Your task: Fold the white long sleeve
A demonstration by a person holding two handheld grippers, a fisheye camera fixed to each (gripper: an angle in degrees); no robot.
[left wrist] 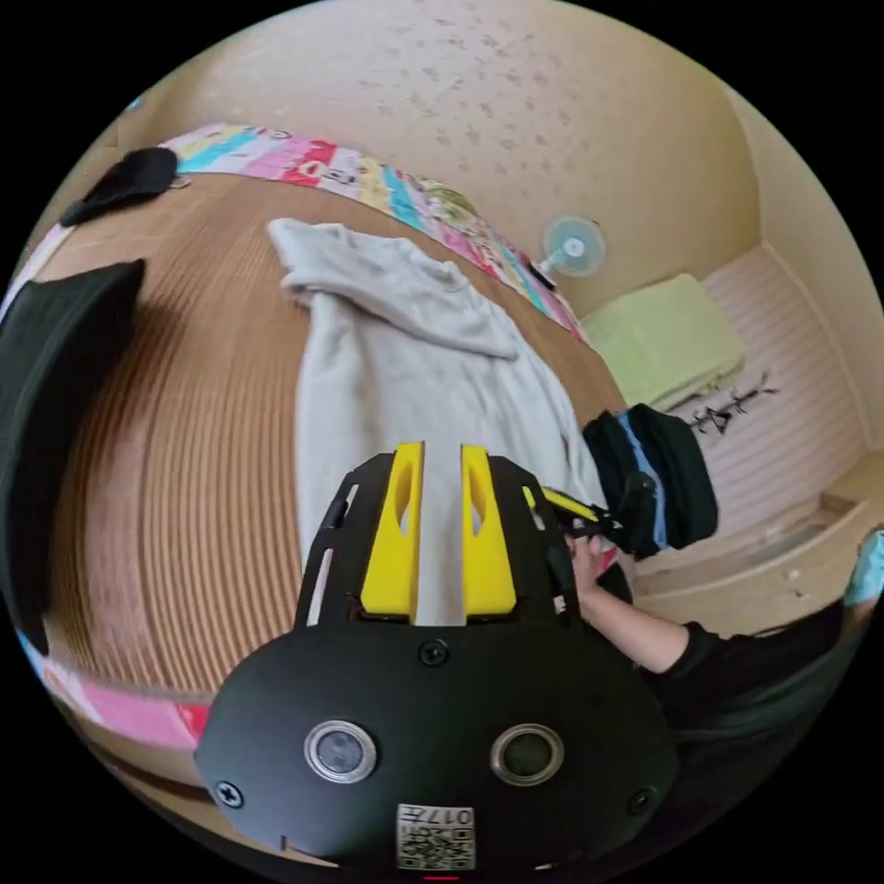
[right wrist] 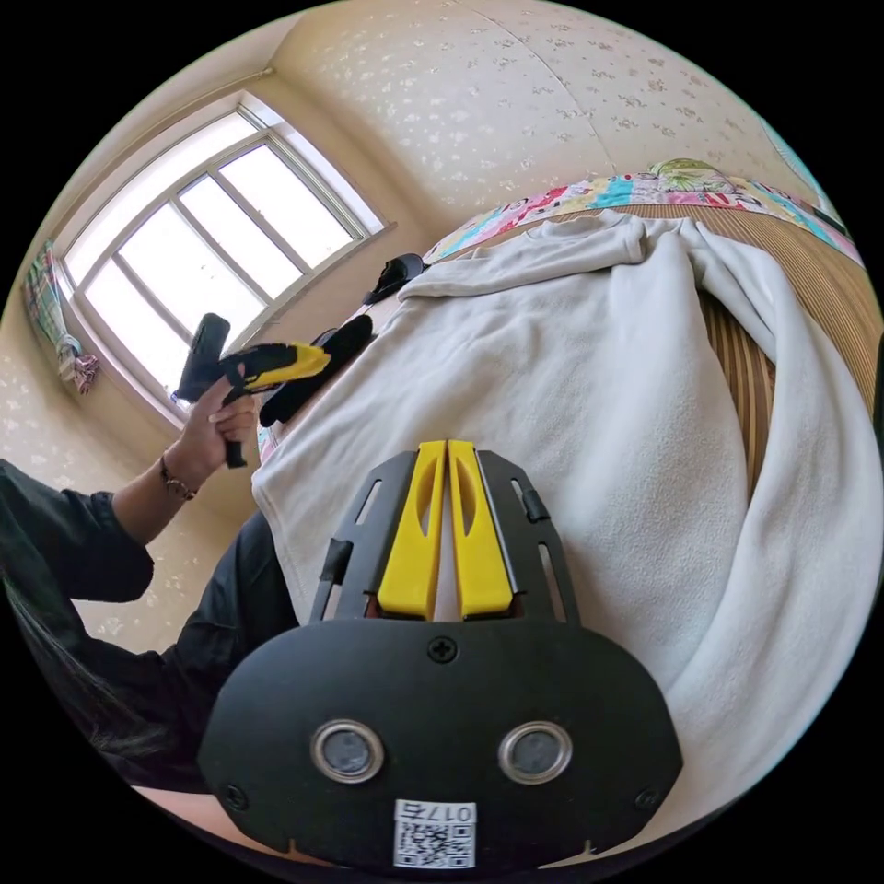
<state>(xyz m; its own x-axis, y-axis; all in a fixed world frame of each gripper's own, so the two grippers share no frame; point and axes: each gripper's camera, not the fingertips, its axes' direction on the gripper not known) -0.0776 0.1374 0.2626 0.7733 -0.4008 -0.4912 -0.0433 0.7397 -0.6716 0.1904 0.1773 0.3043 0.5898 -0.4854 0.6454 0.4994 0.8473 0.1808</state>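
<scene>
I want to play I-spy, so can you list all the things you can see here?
long sleeve: one, white, spread on the mat
mat: one, brown ribbed, under the shirt
dark clothes: several, black, by the mat's edge
patterned border: one, multicoloured, along the mat
fan: one, pale, by the wall
green cloth: one, folded, on the floor
window: one, bright
left gripper: yellow jaws, slightly apart above the shirt
right gripper: yellow jaws, closed together above the shirt

A ribbed woven mat (left wrist: pixel 184 442) covers the bed, edged by a patterned colourful sheet (left wrist: pixel 368 180). The white long sleeve (left wrist: pixel 414 368) lies spread at the mat's centre; black clothes lie at nine o'clock (left wrist: pixel 55 387) and eleven o'clock (left wrist: pixel 124 182)
</scene>
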